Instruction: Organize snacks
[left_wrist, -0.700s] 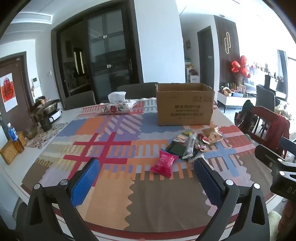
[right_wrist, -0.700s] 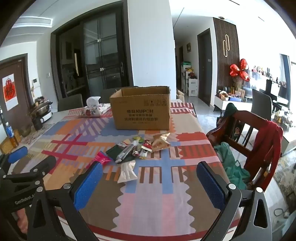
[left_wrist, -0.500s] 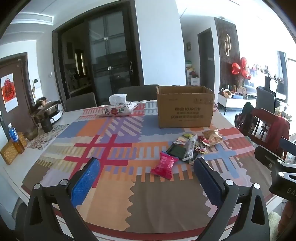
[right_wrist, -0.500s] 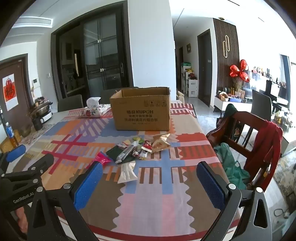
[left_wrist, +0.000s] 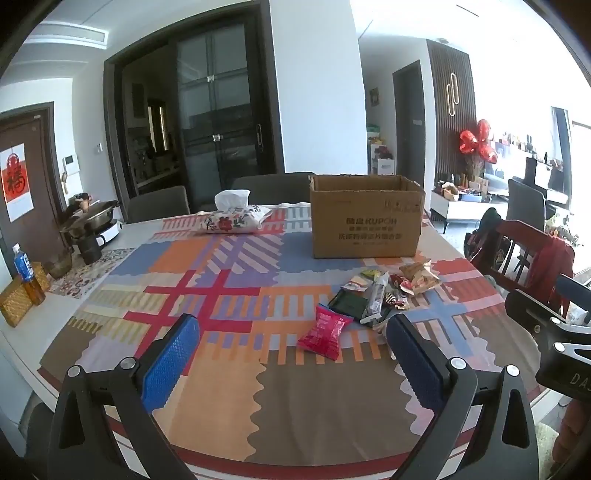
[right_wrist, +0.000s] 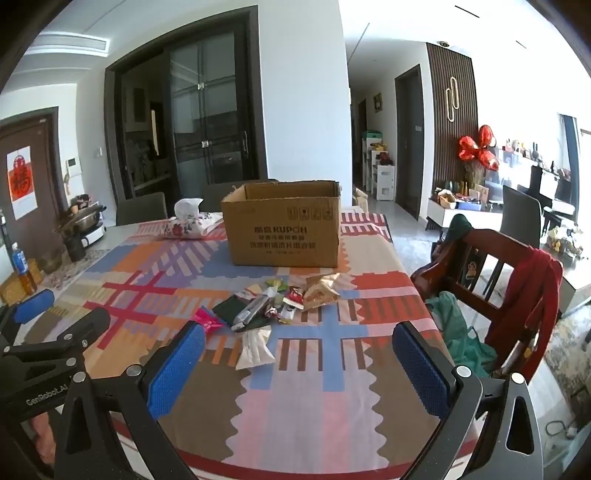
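Note:
A loose pile of snack packets (left_wrist: 384, 291) (right_wrist: 280, 302) lies on the patterned tablecloth in front of an open cardboard box (left_wrist: 365, 218) (right_wrist: 282, 225). A pink-red packet (left_wrist: 325, 332) (right_wrist: 207, 321) lies nearest me, a white one (right_wrist: 255, 349) beside it. My left gripper (left_wrist: 291, 354) hovers open over the near table edge, short of the pink packet, with nothing between its blue pads. To its right my right gripper (right_wrist: 295, 358) is likewise open and empty, the white packet just beyond its left finger (right_wrist: 173, 365).
A tissue pouch (left_wrist: 232, 218) lies left of the box. A pot on a stove (left_wrist: 92, 221), a drink bottle (left_wrist: 24, 273) and wicker boxes stand at the table's left edge. A wooden chair (right_wrist: 498, 288) draped with red cloth stands at the right.
Both views have drifted slightly, the box and snacks sitting a little lower in frame. Both grippers stay wide open and nothing on the table has moved.

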